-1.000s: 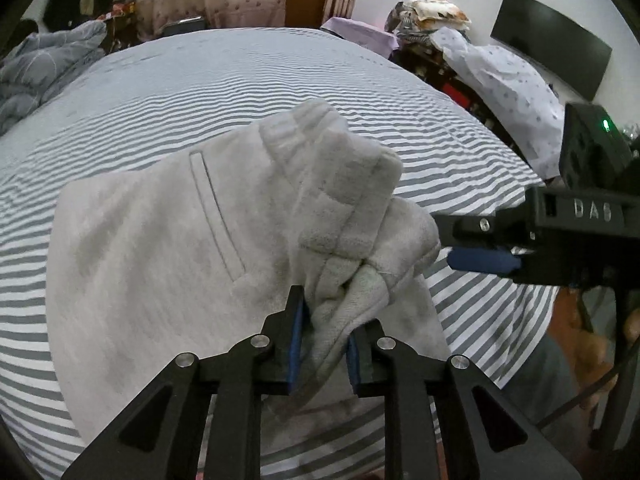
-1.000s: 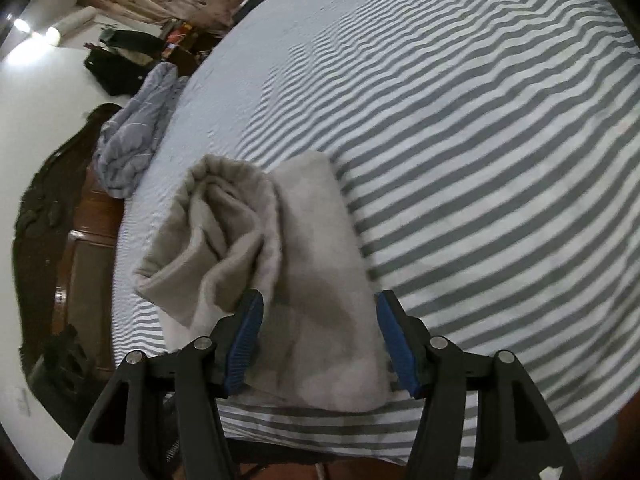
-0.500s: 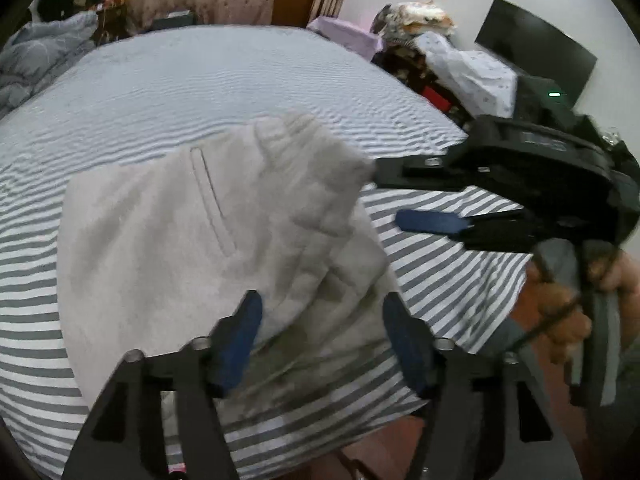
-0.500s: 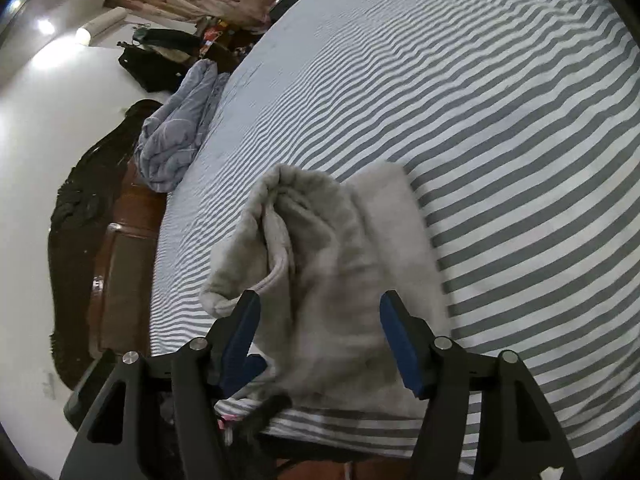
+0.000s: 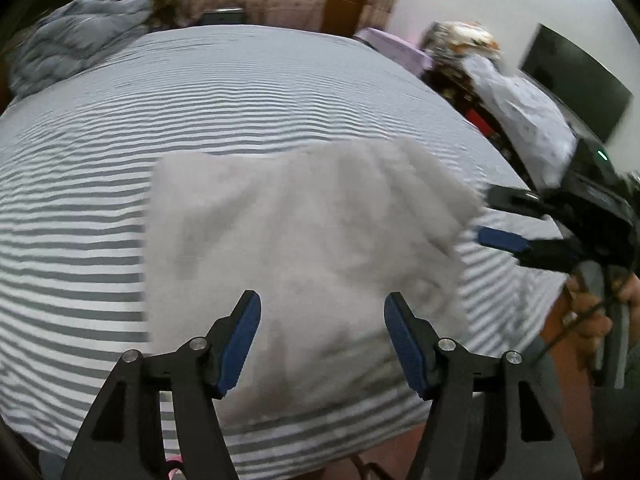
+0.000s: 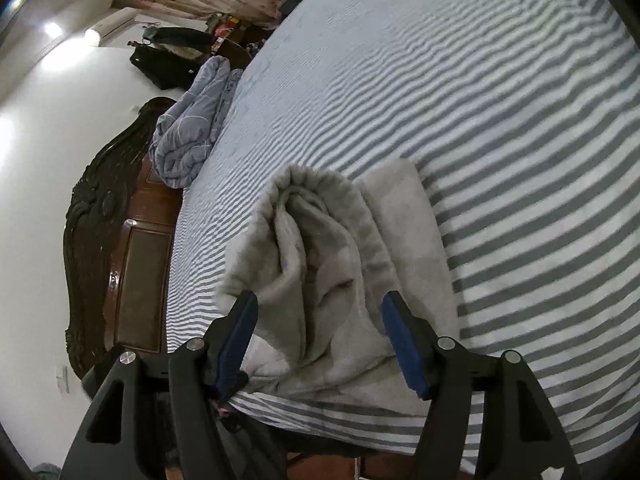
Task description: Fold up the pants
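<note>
The light grey pants (image 5: 312, 220) lie folded into a thick bundle near the front edge of the striped bed (image 5: 240, 92). My left gripper (image 5: 322, 320) hangs open just above the bundle's near side, its blue pads clear of the cloth. In the right wrist view the pants (image 6: 332, 248) show rolled folds on their left side. The right gripper (image 6: 320, 316) is over them with its jaws opening; the cloth lies between the pads without being pressed. In the left wrist view the right gripper (image 5: 504, 240) sits at the bundle's right edge, held by a person's hand (image 5: 588, 316).
A crumpled grey-blue quilt (image 6: 192, 128) lies at the head of the bed by the dark carved headboard (image 6: 104, 240). Beyond the bed's right side stand a pile of cloth (image 5: 516, 108) and a black screen (image 5: 576, 80). The striped sheet stretches far behind the pants.
My left gripper let go of the pants' fold, opened wide and drew back. The raised fold dropped onto the bundle. The right jaws spread slightly and stayed over the pants.
</note>
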Available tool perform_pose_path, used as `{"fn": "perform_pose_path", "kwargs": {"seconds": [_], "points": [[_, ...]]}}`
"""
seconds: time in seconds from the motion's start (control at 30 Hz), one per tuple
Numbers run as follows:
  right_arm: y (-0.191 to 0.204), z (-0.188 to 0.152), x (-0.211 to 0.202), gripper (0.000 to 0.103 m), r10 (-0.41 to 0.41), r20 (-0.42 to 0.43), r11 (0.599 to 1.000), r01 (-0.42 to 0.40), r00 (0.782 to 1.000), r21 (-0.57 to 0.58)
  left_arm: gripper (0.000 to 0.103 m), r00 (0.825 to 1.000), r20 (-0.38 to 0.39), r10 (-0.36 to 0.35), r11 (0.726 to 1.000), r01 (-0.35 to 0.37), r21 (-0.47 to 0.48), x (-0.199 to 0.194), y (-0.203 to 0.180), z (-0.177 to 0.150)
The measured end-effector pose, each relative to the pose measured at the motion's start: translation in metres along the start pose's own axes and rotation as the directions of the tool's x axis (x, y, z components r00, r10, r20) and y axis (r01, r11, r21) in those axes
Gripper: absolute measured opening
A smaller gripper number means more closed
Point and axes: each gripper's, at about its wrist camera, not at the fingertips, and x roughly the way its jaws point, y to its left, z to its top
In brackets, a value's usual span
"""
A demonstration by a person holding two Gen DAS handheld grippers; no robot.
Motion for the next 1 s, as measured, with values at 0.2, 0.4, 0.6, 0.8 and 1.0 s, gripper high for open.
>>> {"fn": "perform_pose_path", "kwargs": {"seconds": [0.2,0.4,0.6,0.8,1.0], "points": [[-0.003,0.012,0.032,0.072,0.042,-0.12,0.999,-0.045,0.992,-0.021,0.065,0.995,-0.012,0.097,0.988,-0.098,-0.121,0.008,0.047,-0.003],[-0.002,0.015,0.075,0.072,0.068,-0.261,0.996,-0.081,0.963,-0.042,0.065,0.991,-0.033,0.13,0.977,-0.133,-0.166,0.015,0.07,-0.012],[0.009,0.013,0.092,0.032,0.063,-0.28,0.991,-0.094,0.958,-0.1,0.065,0.988,-0.055,0.147,0.974,-0.154,-0.165,0.021,0.081,-0.013],[0.038,-0.007,0.059,0.025,-0.056,-0.176,0.98,0.02,0.983,-0.197,0.065,0.988,-0.046,0.149,0.974,-0.155,-0.164,0.019,0.079,-0.009],[0.028,-0.026,0.032,0.024,-0.152,-0.096,0.975,0.133,0.984,-0.178,0.065,0.991,-0.024,0.134,0.981,-0.136,-0.141,0.012,0.072,-0.005]]}}
